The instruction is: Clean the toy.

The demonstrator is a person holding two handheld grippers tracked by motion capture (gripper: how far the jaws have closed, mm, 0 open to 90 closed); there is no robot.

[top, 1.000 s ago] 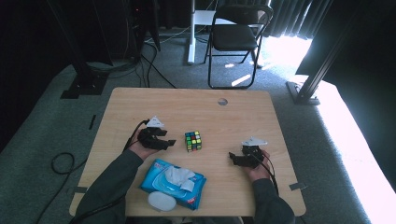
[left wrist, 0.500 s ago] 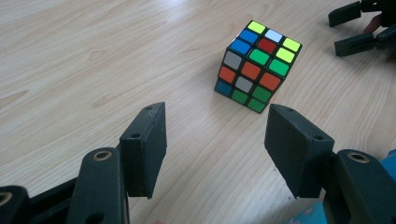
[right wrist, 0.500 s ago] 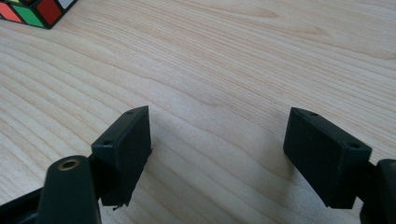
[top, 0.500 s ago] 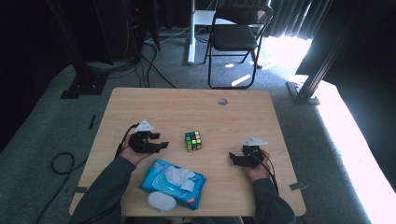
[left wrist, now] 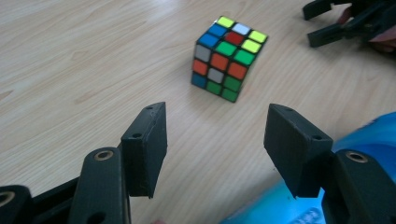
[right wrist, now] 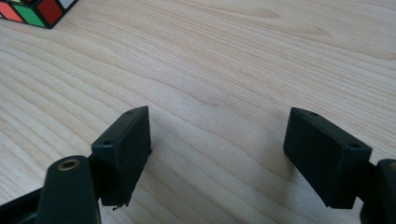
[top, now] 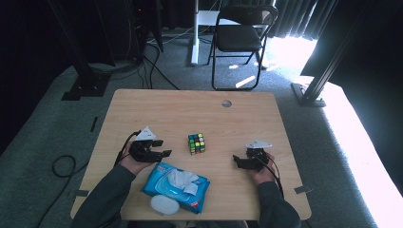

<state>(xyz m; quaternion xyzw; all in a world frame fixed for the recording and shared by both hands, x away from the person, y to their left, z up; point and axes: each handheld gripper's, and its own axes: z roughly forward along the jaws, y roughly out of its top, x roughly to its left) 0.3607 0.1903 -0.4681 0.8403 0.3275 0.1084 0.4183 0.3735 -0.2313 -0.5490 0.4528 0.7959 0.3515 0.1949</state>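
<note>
Wooden table (top: 157, 107): cube (top: 196, 143) sitting mid-table. Left gripper (top: 159, 148) hovering left of cube, jaws apart and empty, lining up on it. Right gripper (top: 239, 160) idling right of cube, jaws wide, empty. Wipes pack (top: 161, 183) lying near cube. Next: advance left, straddle cube, close.

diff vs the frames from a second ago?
The left gripper slid left and slightly toward the person, away from the cube; its fingers are open with nothing between them. The right gripper, the cube and the wipes pack kept their places.
</note>
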